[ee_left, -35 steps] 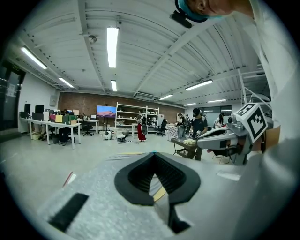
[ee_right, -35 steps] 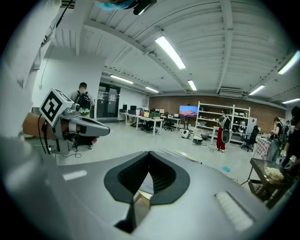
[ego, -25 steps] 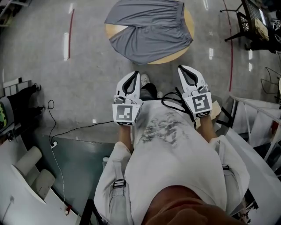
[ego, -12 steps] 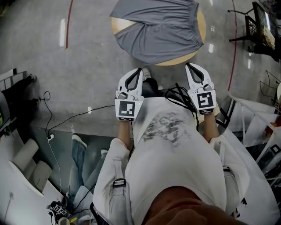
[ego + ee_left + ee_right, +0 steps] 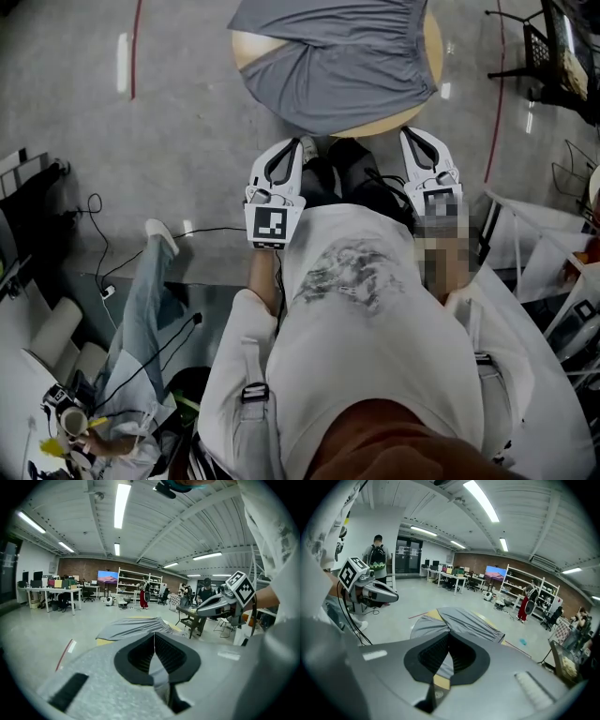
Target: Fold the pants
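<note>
Pants (image 5: 337, 56) cover the round desk (image 5: 247, 47), drooping over its near edge. Left claw (image 5: 293, 143) and right claw (image 5: 410, 134) are clenched, empty. Cable (image 5: 211, 229) lies on the floor nearby.

Pants (image 5: 337, 56) cover the table (image 5: 246, 45); open floor (image 5: 178, 131) left, crossed by cables (image 5: 206, 230).

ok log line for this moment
stage: pre-grasp | left tool: shut, empty | right tool: shut, empty | pants: spread on round table, untouched
</note>
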